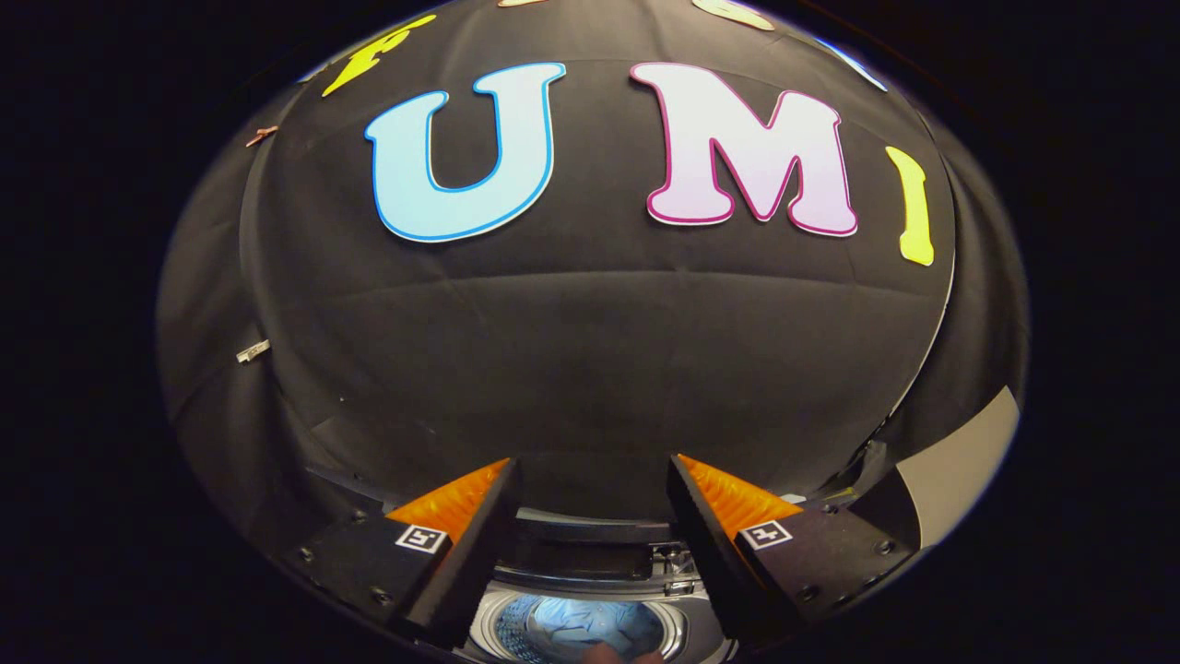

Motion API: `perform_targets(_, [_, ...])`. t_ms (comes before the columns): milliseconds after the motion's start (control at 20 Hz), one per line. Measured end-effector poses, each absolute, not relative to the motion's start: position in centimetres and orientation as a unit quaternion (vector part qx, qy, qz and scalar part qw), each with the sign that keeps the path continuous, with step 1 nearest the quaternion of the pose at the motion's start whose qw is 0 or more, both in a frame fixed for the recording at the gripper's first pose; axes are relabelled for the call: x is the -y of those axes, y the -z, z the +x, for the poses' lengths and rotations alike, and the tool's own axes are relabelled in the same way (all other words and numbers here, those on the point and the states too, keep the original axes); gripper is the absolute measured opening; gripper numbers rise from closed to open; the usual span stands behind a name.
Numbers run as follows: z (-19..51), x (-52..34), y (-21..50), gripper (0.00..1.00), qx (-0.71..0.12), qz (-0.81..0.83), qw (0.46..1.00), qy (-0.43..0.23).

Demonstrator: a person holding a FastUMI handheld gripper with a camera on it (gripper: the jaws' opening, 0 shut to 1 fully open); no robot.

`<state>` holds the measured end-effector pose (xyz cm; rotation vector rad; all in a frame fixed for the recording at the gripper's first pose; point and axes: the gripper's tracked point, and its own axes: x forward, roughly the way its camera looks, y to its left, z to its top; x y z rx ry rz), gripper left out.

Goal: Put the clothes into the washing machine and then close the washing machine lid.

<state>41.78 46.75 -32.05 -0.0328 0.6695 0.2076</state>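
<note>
My gripper (590, 480) is open, its two fingers spread wide with nothing between them, raised in front of the black cloth wall. Below and between the fingers lies the washing machine (590, 576), seen from above with its lid up at the back. Its round drum opening (581, 629) shows light blue clothes (576, 627) lying inside. The front part of the machine is hidden.
The black cloth wall (590, 369) stands right behind the machine. A pale panel (959, 461) shows beyond the right finger. A small metal clip (252, 351) is pinned to the cloth at the left.
</note>
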Motion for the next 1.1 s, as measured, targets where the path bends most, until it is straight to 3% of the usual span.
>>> perform_targets(1100, [28.0,-44.9,31.9,0.98,-0.293,0.001,0.941,-0.168])
